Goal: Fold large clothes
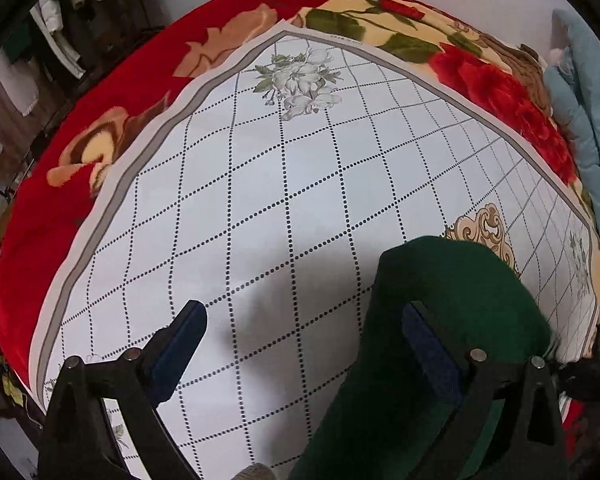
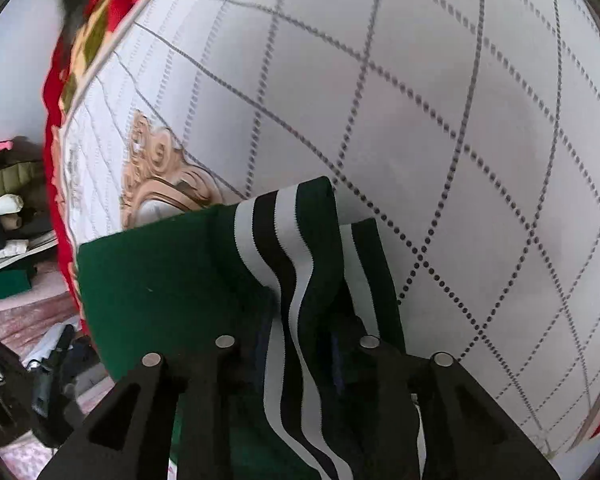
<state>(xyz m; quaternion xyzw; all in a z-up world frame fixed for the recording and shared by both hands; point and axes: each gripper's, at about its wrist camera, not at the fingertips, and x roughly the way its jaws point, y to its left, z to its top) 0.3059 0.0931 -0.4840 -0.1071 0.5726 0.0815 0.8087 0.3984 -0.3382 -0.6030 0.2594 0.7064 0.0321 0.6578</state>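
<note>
- We see the green garment (image 1: 452, 320) lying at the near right part of the white sheet (image 1: 260, 184), its folded edge rounded towards the middle of the bed.
- From the right wrist view, the same garment (image 2: 160, 280) shows a ribbed band (image 2: 284, 240) striped in white, black and dark green, bunched up and rising between the fingers.
- Our right gripper (image 2: 296, 344) has its jaws clamped on that striped band, the cloth pinched tight between them.
- Our left gripper (image 1: 304, 328) has its jaws wide apart; the right-hand finger (image 1: 428, 344) sits against the garment's edge, while the other finger hangs over bare sheet.
- The sheet carries a dotted diamond grid, a grey border, a pale flower print (image 1: 300, 80) and a tan scroll ornament (image 1: 484, 228) just beyond the garment.
- Beneath the sheet we see a red floral blanket (image 1: 100, 120).
- A light blue quilt (image 1: 592, 120) lies at the far right.
- Hanging clothes (image 1: 60, 20) show at the upper left.
</note>
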